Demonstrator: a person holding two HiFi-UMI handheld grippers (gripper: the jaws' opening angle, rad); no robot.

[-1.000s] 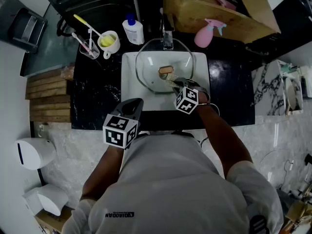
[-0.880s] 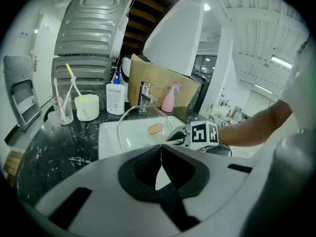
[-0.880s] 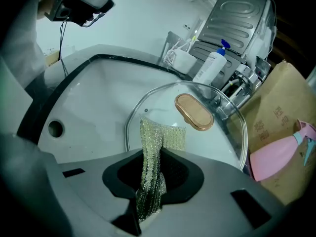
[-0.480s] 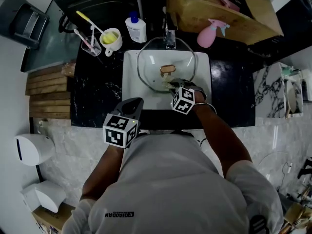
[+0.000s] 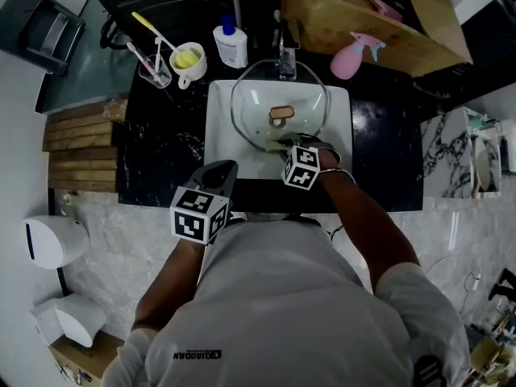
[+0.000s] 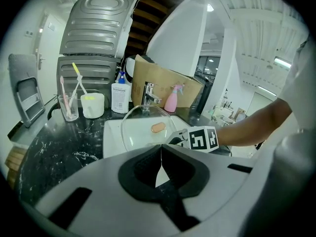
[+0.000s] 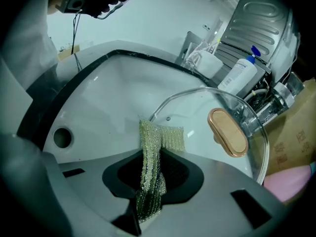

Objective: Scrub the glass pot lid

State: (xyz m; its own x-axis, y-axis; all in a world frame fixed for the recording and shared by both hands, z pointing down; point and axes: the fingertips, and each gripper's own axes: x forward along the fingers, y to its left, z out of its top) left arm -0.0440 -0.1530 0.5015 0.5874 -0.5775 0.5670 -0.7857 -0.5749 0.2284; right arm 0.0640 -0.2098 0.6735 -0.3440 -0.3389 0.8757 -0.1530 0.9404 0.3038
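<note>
Right tongs [image 7: 151, 157] tight on mesh scourer [image 7: 162, 136] by glass pot lid [image 7: 227, 132]; left tongs [image 6: 160, 154] together, empty.

likely a bathroom, washbasin [image 5: 219, 147], toothbrush cup [image 5: 151, 72]

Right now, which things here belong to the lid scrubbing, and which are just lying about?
In the job: glass pot lid, mesh scouring cloth held by the right gripper, white sink.
Lying about: pink spray bottle, blue-capped white bottle, mug, glass of toothbrushes, cardboard box; left gripper, jaws shut, idle.
</note>
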